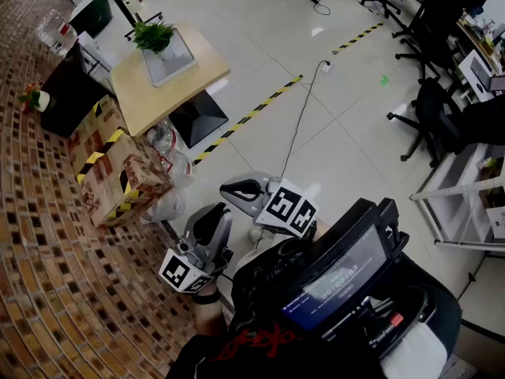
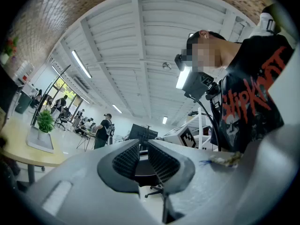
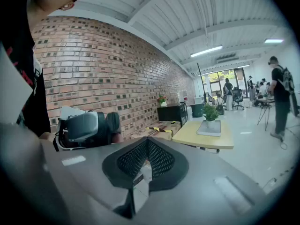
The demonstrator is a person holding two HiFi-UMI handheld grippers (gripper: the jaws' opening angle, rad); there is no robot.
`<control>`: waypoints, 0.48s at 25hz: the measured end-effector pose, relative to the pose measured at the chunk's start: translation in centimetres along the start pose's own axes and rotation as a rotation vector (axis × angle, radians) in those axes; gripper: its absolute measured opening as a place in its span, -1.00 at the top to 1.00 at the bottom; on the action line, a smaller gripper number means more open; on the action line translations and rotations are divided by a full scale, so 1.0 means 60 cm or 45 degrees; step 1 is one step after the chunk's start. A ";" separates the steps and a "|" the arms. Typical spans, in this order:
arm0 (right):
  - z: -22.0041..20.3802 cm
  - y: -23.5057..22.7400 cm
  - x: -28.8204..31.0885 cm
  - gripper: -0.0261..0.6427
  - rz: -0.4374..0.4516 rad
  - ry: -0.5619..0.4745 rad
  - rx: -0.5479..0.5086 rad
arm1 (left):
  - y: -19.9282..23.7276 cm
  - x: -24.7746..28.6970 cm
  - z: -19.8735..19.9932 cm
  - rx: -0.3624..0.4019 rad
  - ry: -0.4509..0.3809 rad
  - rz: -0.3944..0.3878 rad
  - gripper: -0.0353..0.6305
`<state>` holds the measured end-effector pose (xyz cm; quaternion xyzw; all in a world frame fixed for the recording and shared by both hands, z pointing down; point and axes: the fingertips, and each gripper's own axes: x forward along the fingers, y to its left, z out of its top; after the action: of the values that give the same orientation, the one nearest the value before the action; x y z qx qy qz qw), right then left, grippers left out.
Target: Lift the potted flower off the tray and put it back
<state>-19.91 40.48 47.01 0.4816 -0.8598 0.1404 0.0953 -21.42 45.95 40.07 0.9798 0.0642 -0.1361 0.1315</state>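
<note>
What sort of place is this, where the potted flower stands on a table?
Probably an open office or lab workspace: several office chairs, striped hazard tape on a tiled floor, a brick wall, and a small table bearing the potted flower.

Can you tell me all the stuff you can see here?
table: one, light wood, far off by the brick wall
tray: one, pale grey, on the table
potted flower: one, green leaves, white pot, on the tray
cardboard boxes: a few, brown with yellow-black tape, beside the table
cabinet: one, black, against the wall
office chairs: several, black, at the right
floor tape: yellow-black stripes, across the white floor
left tool: one, grey, jaws slightly apart, empty
right tool: one, grey, jaws shut, empty
</note>
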 end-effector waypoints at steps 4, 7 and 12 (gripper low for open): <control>0.028 -0.031 -0.012 0.91 -0.066 -0.056 0.007 | 0.051 0.009 0.007 -0.019 -0.048 0.102 0.76; 0.058 -0.041 -0.039 0.91 -0.058 -0.079 -0.103 | 0.072 0.037 -0.007 -0.052 -0.052 0.139 0.74; 0.088 -0.096 -0.089 0.91 -0.021 -0.185 -0.204 | 0.090 0.101 -0.019 0.094 0.035 0.282 0.74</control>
<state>-12.35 40.16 41.29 0.4882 -0.8691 0.0350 0.0720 -14.50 41.61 40.70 0.9869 -0.0477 -0.1095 0.1088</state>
